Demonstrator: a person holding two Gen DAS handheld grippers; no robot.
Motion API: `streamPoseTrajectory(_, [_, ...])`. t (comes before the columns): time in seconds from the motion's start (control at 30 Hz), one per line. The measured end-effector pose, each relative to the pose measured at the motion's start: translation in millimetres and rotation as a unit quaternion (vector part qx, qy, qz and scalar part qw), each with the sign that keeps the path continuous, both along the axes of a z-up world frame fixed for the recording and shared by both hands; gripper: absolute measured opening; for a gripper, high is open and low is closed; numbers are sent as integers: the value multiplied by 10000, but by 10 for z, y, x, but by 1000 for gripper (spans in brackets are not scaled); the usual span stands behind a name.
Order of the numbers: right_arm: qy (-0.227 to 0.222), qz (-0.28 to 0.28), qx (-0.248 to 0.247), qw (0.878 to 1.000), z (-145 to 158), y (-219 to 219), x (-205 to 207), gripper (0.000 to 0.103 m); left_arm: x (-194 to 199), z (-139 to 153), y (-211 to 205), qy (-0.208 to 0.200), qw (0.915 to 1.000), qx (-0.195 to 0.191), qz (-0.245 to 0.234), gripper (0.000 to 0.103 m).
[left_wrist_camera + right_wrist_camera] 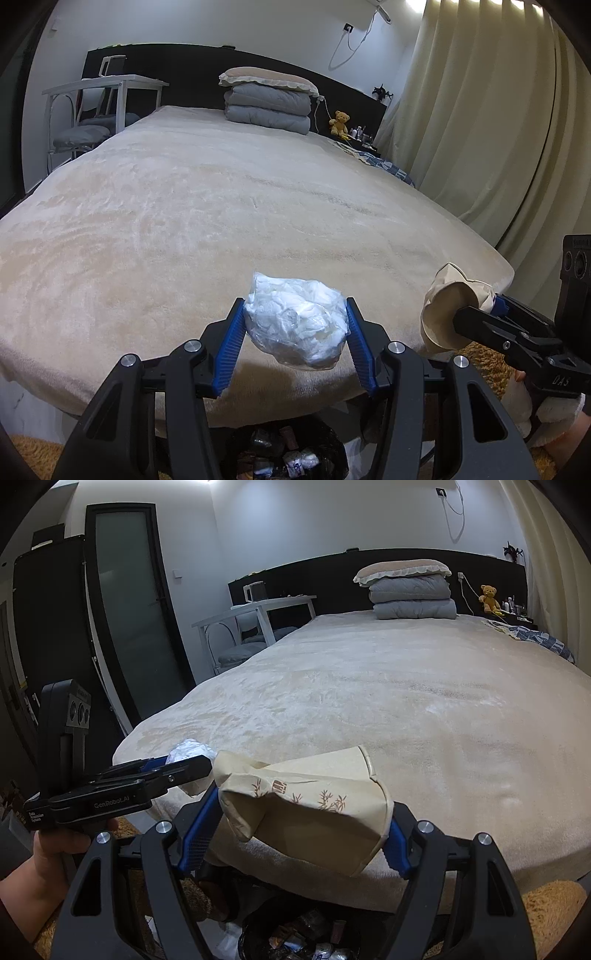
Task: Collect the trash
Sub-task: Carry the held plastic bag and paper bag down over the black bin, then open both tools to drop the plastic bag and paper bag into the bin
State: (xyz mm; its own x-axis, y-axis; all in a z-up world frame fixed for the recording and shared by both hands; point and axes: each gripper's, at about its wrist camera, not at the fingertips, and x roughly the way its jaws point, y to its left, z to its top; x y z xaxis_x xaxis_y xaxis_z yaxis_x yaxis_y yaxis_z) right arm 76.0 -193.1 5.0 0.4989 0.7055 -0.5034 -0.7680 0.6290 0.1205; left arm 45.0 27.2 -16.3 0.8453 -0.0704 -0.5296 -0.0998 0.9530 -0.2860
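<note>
Both tools are loaded. The left gripper (pixel 295 334) clamps a crumpled wad of clear plastic wrap (pixel 297 319) between its blue pads, held above the near edge of the bed (pixel 184 206). To its right, the right gripper (pixel 291 834) pinches a crushed paper cup (pixel 306 805), squeezed flat across the middle, its open mouth turned toward the left tool.

Directly beneath both sets of fingers sits the black-lined trash bin (pixel 295 938), already holding scraps.

Now the risks. The wad looks light and springy; let go off-centre and it may drift onto the rug (pixel 550 912) instead of dropping in. The cup is wider than the wad and could catch the bin's rim and tip out. The two tools hang close together, so opening both at once could knock the pieces against each other.
</note>
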Motion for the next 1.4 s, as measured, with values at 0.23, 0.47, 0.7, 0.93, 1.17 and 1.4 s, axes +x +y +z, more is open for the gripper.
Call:
streamPoseTrajectory(0.23, [174,5,-115,9998,-104,-96,-170,75,-140,-43,-159,77,9999,50,-73,50])
streamPoseTrajectory(0.47, [410,-77,-247,9988,-231,-140,-222,75,-235,-116,-268,238,9996,-77,-133,50])
streamPoseTrajectory(0.7, [931,-227,-451,9944,-440,-170,-189,76,-316,-265,-336,552,9981,-230,-149,50])
streamPoseTrajectory(0.93, [1418,-332,-725,9867,-655,-136,-127,76,-349,-445,-347,941,9939,-532,-208,50])
streamPoseTrajectory(1.17, [1874,-445,-986,9763,-864,-104,-34,76,-273,-676,-330,1522,9851,-786,-169,50])
streamPoseTrajectory(1.4, [2465,-594,-1101,9610,-1050,-118,109,76,-166,-1004,-337,2336,9668,-1022,-184,50])
